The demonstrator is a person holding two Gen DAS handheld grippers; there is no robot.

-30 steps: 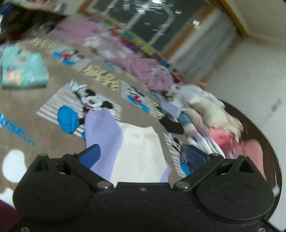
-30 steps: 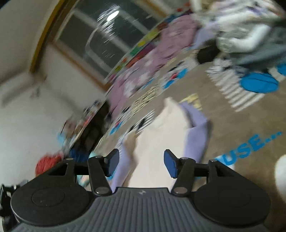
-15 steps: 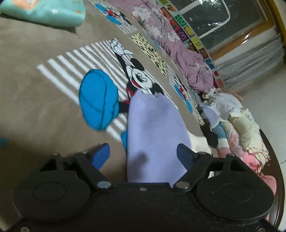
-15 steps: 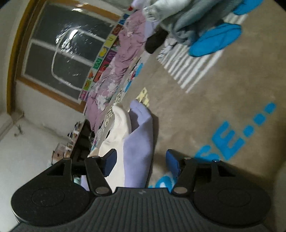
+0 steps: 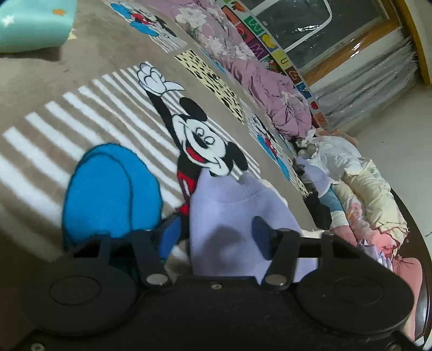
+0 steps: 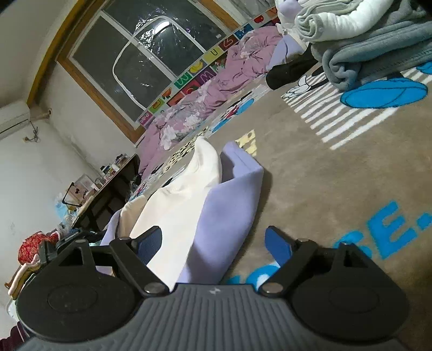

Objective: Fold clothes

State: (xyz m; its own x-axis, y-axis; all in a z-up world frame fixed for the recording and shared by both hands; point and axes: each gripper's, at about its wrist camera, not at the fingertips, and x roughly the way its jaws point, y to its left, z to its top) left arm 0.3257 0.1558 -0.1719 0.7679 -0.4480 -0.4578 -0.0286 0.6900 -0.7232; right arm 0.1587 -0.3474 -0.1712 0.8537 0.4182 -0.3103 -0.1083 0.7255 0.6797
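Observation:
A cream top with lavender sleeves lies on the brown cartoon carpet point(image 5: 40, 81). In the left wrist view one lavender sleeve point(image 5: 232, 213) with a ribbed cuff runs between the blue fingers of my left gripper point(image 5: 214, 237). Its jaws are closing around the sleeve, and a sliver of gap still shows at the left pad. In the right wrist view the cream body point(image 6: 183, 194) and the other lavender sleeve point(image 6: 226, 213) lie between the fingers of my right gripper point(image 6: 213, 244). Its jaws are opening wide, with the pads off the cloth.
A loose pile of clothes point(image 5: 359, 183) lies on the right, and a folded teal garment point(image 5: 32, 24) at the top left. Purple bedding point(image 5: 270, 89) runs under the window. Folded grey blankets point(image 6: 364, 54) and a black item point(image 6: 286, 73) sit ahead, a cluttered low table point(image 6: 108, 189) on the left.
My left gripper dropped low over the carpet onto the lavender sleeve and its jaws narrowed. My right gripper sank toward the garment and its jaws spread wider.

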